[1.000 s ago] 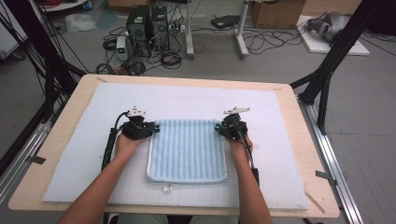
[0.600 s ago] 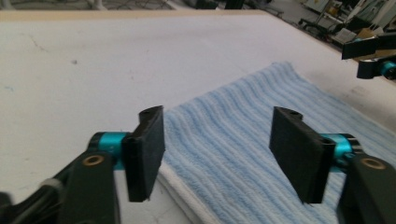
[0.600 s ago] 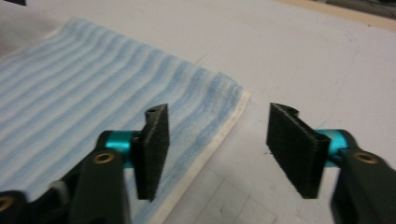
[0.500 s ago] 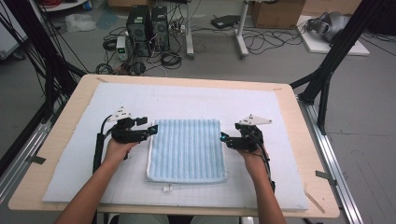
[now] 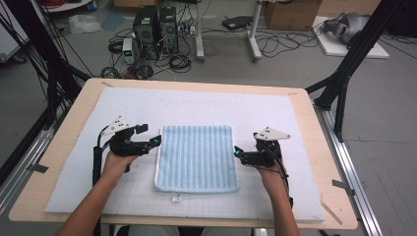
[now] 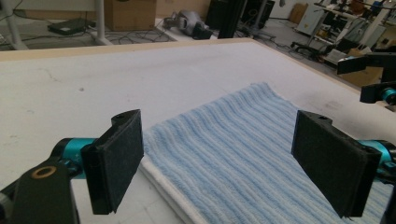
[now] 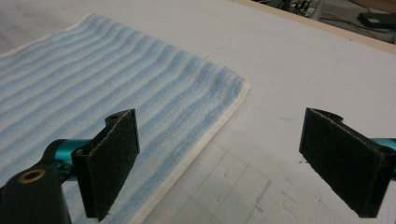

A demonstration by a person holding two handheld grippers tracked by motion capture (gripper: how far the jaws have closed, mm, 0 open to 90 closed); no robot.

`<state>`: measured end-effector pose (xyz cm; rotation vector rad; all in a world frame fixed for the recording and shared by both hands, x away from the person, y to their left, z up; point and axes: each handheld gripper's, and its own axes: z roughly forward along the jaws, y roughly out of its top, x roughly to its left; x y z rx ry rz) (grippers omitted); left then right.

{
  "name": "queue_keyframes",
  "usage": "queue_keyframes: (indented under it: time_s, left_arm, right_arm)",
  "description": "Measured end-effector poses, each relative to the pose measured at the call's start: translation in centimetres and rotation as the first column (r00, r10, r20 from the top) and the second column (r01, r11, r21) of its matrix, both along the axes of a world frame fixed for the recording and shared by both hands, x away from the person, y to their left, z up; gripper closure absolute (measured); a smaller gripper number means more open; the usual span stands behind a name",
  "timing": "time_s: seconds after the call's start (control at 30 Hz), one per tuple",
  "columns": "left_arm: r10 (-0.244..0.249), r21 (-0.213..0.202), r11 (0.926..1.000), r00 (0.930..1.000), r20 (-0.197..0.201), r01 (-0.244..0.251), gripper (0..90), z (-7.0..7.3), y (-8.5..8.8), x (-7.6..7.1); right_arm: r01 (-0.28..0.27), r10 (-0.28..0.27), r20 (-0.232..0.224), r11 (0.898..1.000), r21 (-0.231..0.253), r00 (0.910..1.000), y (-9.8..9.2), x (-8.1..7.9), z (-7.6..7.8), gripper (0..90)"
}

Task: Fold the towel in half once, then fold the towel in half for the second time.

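Left claw (image 5: 156, 141) and right claw (image 5: 238, 152), open, flank folded towel (image 5: 196, 157).

The towel (image 5: 196, 157) is light blue with thin pale stripes that run from its near end to its far end; it looks soft and fuzzy; it is folded into a neat, almost square shape with a white edge (image 7: 219, 126) showing along its sides; a second white layer (image 6: 163, 179) peeks out under its corner; it lies flat and smooth on the white mat (image 5: 196, 105) in the middle of the desk (image 5: 324, 147), a bit nearer the front.
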<state>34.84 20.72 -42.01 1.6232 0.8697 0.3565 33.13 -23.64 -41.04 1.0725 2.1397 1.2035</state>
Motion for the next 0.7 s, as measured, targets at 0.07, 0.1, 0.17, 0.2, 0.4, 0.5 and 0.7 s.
queue_keyframes:
  time_s: [0.07, 0.1, 0.17, 0.2, 0.4, 0.5, 0.7]
  left_arm:
    - [0.007, 0.003, 1.0, 0.9999, -0.011, -0.007, 17.6, -0.2, 0.2, 0.1]
    - [0.016, 0.006, 0.9999, 0.9998, -0.014, -0.016, 17.6, -0.3, 0.3, 0.1]
    - [0.031, 0.004, 0.9995, 0.9993, -0.019, -0.03, 17.2, -0.4, 0.5, 0.2]
    - [0.037, 0.0, 0.9993, 0.9991, -0.018, -0.037, 17.0, -0.4, 0.5, 0.2]
    - [0.05, -0.026, 0.9984, 0.9985, -0.023, -0.051, 17.1, -0.5, 1.2, 0.0]
    - [0.055, -0.037, 0.9978, 0.9983, -0.02, -0.055, 17.1, -0.5, 1.3, 0.0]
    - [0.046, -0.016, 0.9988, 0.9985, -0.031, -0.046, 17.1, -0.7, 1.2, 0.2]
  right_arm:
    - [0.01, -0.01, 0.007, 1.0, 0.006, 0.9999, -0.1, -0.1, 0.1, 11.4]
    - [0.007, -0.007, 0.008, 1.0, 0.009, 0.9999, -0.1, -0.1, 0.1, 11.4]
    - [0.006, -0.006, 0.008, 1.0, 0.015, 0.9999, -0.2, 0.0, 0.1, 11.4]
    - [0.008, -0.008, 0.005, 1.0, 0.014, 1.0, -0.3, 0.1, 0.0, 11.4]
    - [0.005, -0.004, -0.025, 1.0, 0.013, 0.9997, 0.1, 0.4, -0.3, 11.3]
    - [-0.002, 0.002, -0.024, 1.0, 0.011, 0.9997, 0.4, 0.4, -0.3, 11.4]
    - [0.001, 0.0, -0.027, 1.0, 0.02, 0.9996, 0.2, 0.4, -0.4, 11.4]
